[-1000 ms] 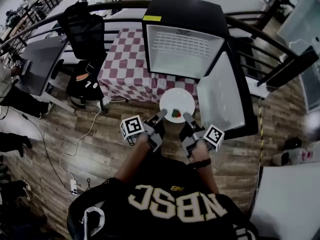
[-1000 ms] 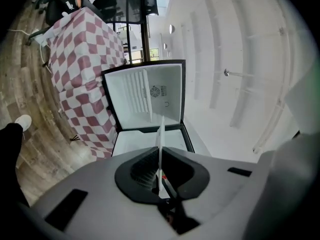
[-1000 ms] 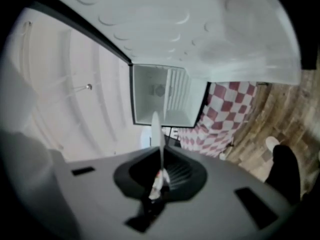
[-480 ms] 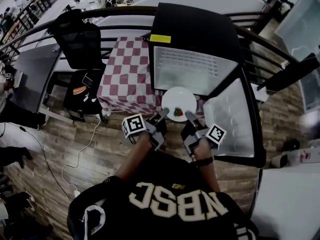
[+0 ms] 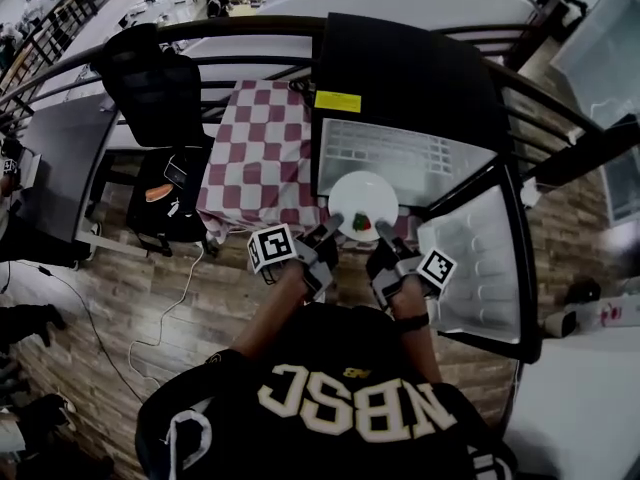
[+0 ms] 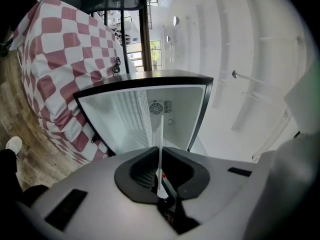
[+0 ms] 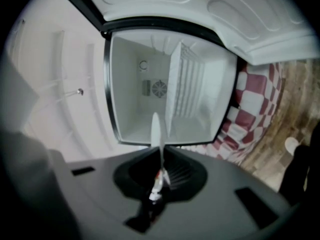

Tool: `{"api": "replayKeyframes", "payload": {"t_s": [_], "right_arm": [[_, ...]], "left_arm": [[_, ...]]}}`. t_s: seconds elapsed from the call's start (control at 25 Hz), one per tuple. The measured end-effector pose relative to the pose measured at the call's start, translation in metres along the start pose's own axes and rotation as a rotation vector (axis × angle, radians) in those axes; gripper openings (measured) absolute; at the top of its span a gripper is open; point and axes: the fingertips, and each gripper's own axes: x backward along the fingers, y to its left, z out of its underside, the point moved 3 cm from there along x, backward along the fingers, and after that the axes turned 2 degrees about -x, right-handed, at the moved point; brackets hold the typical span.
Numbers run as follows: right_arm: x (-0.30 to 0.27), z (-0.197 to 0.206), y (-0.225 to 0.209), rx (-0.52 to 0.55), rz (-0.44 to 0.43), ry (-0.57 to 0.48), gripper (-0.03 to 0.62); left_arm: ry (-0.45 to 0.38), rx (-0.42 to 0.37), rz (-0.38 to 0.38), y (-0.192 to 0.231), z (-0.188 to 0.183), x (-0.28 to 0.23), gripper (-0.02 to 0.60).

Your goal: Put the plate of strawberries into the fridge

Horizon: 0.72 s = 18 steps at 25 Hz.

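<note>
my left gripper (image 5: 328,232) and right gripper (image 5: 384,234) each pinch the near rim of the white plate (image 5: 365,196), jaws nearly together. strawberries (image 5: 361,222) on it. plate held just before the open fridge (image 5: 400,153).

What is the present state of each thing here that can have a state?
fridge: open.
fridge door: swung wide open.
plate: held by its rim at the fridge's opening.
strawberries: lying on the plate.
left gripper: shut on the plate's rim.
right gripper: shut on the plate's rim.
</note>
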Motion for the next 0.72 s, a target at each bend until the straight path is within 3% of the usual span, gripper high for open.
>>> {"api": "replayKeyframes", "payload": {"t_s": [0.2, 0.72], "right_arm": [[-0.003, -0.010, 0.005, -0.015, 0.013, -0.008, 0.029], [-0.034, -0.067, 0.007, -0.024, 0.008, 0.015, 0.030]], "left_arm": [[0.007, 0.060, -0.023, 0.004, -0.001, -0.012, 0.031], [-0.030, 0.071, -0.056, 0.009, -0.023, -0.071, 0.031]]}}
